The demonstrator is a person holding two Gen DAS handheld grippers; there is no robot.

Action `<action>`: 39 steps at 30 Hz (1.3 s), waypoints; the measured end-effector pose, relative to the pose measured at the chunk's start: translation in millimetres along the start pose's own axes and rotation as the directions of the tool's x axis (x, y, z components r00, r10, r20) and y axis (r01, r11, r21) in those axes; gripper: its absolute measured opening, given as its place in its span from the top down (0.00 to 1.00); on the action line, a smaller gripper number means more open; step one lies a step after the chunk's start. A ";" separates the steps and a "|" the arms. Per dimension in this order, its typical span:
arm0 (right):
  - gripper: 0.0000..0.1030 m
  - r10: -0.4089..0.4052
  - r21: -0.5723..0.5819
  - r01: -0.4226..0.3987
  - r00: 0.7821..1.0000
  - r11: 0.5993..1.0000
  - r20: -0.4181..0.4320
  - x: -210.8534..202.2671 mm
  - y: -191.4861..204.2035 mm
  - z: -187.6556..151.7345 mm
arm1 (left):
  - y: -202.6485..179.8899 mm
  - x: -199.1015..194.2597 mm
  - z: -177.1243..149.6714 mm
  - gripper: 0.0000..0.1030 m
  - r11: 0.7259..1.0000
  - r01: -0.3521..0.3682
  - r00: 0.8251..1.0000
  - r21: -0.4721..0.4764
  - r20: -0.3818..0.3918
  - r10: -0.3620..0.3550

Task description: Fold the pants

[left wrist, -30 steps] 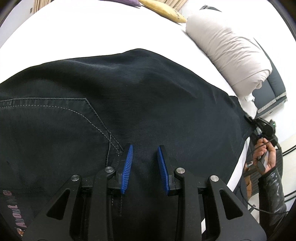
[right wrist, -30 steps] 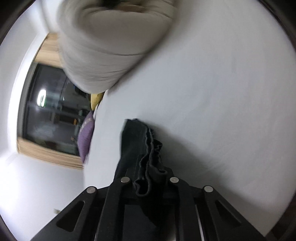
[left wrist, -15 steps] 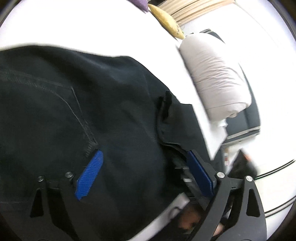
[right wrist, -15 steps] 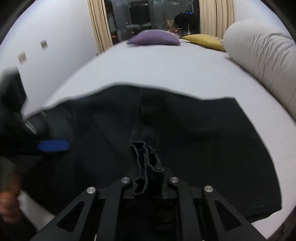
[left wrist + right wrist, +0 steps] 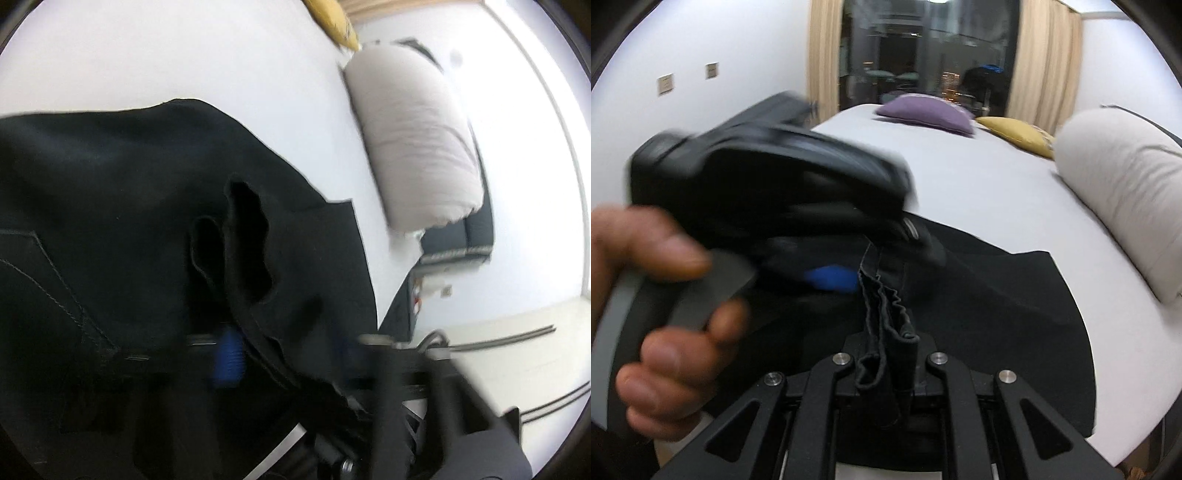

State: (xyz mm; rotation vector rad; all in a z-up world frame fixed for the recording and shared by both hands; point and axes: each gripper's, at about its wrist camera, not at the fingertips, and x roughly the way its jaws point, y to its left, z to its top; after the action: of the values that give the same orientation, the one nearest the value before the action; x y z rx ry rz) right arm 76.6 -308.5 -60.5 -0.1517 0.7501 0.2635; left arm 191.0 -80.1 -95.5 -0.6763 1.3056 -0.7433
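Black pants [image 5: 110,192] lie spread on the white bed [image 5: 184,55]. In the right wrist view my right gripper [image 5: 888,343] is shut on a bunched, gathered edge of the pants [image 5: 886,314] that stands up between its fingers. My left gripper [image 5: 882,266], blurred and held by a hand [image 5: 661,325], comes in from the left just beyond it. Its jaws are closing around the same bunch, one blue pad [image 5: 831,278] against the cloth. In the left wrist view the raised fold [image 5: 243,236] runs between the left gripper's [image 5: 284,350] fingers; the right gripper [image 5: 406,373] shows blurred at lower right.
A rolled pale duvet [image 5: 1123,192] lies along the bed's right side. A purple cushion [image 5: 923,112] and a yellow cushion [image 5: 1015,134] sit at the far end, before a dark window with curtains. The bed edge and floor [image 5: 517,350] show at right in the left wrist view.
The right gripper swung across the bed with the pants edge to the left gripper. The left gripper opened wide, turned, and closed around that bunch.
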 end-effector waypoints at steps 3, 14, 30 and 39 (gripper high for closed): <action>0.87 0.012 -0.044 -0.011 1.000 0.999 0.020 -3.1 17.1 8.3 | 3.9 -21.8 5.5 0.85 0.999 -0.033 0.999 0.034 0.016 0.032; 0.81 0.113 -0.004 -0.114 0.987 0.993 -0.112 52.6 39.2 -3.8 | 41.7 -44.2 8.5 0.86 0.980 -0.194 0.981 0.052 0.019 0.193; 0.55 0.575 0.408 -0.542 0.817 0.735 0.049 28.9 -124.4 20.8 | -23.1 -75.5 -30.0 0.85 0.835 -0.479 0.871 0.270 0.263 0.414; 0.59 0.651 0.596 -0.530 0.759 0.603 0.016 152.3 -233.1 44.0 | -10.4 -15.8 -58.0 0.85 0.787 -0.500 0.866 0.362 0.220 0.449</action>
State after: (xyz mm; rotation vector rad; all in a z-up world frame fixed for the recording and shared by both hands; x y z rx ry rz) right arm 279.6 -493.6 -124.0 0.6864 1.0467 0.6604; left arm 130.9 -75.1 -86.2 -0.0351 1.0935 -0.5189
